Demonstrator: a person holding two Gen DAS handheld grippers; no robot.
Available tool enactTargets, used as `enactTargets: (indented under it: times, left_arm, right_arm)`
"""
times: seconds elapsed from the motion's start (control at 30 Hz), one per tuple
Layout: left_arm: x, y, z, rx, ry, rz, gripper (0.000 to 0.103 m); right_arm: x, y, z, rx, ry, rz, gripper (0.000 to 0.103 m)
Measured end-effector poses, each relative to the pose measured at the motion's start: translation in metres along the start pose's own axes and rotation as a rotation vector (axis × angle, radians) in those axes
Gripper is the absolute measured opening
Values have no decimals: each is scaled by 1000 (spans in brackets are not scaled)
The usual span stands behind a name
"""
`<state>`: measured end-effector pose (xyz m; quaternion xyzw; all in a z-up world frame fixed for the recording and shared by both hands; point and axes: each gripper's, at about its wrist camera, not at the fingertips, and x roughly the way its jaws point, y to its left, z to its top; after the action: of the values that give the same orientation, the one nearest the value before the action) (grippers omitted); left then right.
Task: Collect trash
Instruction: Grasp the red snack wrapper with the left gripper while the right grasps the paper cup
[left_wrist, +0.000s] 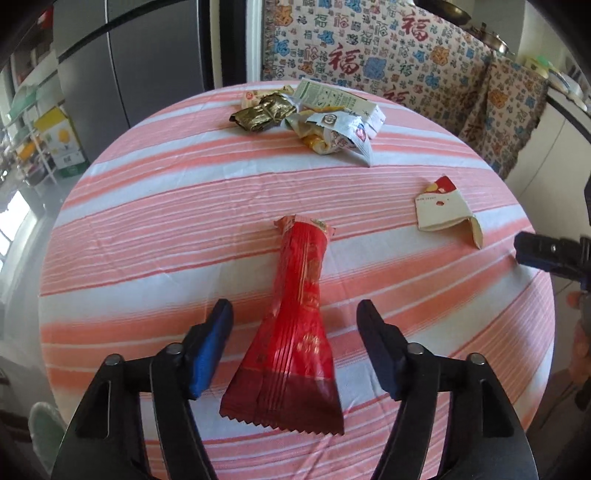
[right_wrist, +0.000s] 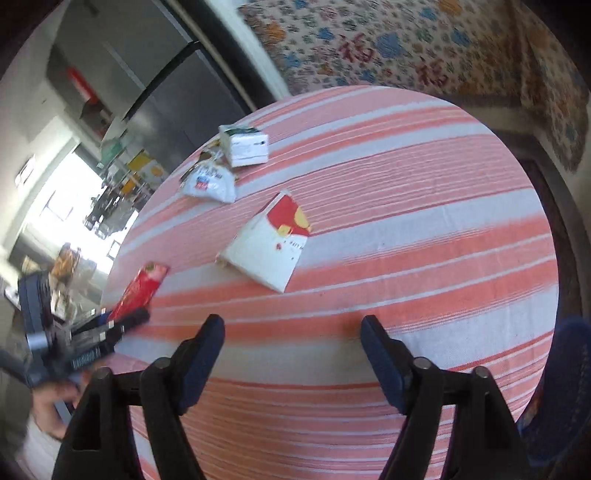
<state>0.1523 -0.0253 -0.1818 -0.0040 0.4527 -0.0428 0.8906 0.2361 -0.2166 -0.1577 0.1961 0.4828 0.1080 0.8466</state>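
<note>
A red snack wrapper (left_wrist: 293, 332) lies on the striped round table (left_wrist: 166, 206), its near end between the open fingers of my left gripper (left_wrist: 295, 314). A white and red flattened carton (left_wrist: 443, 210) lies to the right. A pile of wrappers (left_wrist: 325, 122), with a gold one (left_wrist: 264, 112) and a white box (left_wrist: 347, 101), sits at the far edge. My right gripper (right_wrist: 293, 328) is open and empty over the table, short of the white and red carton (right_wrist: 267, 247). The red wrapper (right_wrist: 142, 288) and the left gripper (right_wrist: 110, 325) show at its left.
A grey fridge (left_wrist: 147, 55) stands behind the table on the left. A patterned cloth (left_wrist: 388, 48) covers furniture behind it. Shelves with boxes (left_wrist: 59, 144) are far left. A blue chair back (right_wrist: 565, 387) is at the table's near right edge.
</note>
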Motion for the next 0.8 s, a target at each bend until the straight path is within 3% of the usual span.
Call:
enactTargets:
  times: [0.1,0.23,0.27,0.33,0.4,0.43,0.5,0.57,0.7,0.8]
  left_arm:
    - [3,-3,2,24,-24,5,73]
    - [8,4,-1,18,-52,1,73]
    - [8,5,-1,17,-51,-1,74]
    - [7,4,-1,26,-57,-7,74]
    - [8,4,-2,39,-53,0,74]
    - [7,5,-2,40,-51,-2,74]
    - [4,7,-2,25,-49,-18,74]
    - [3,12,0,-9,-45,-57,77]
    - [3,21,0,-76,-25,-119,79]
    - [3,21,1,-81,-15,-136,80]
  right_arm:
    - [17,8,21,99,56,-36,89]
    - [54,33,45,133,132,-119,89]
    - [65,39,48,144,160,-140,94]
    - [82,60,53,65,187,-215,94]
    - [92,80,50,-75,191,-318,68]
    - [93,87,49,-128,188,-324,59]
    - [91,89,47,-189,203,-283,50]
    - [82,93,41,-295,217,-256,34]
    - [62,96,14,-545,287,-237,33]
    - [51,85,15,-538,273,-244,40]
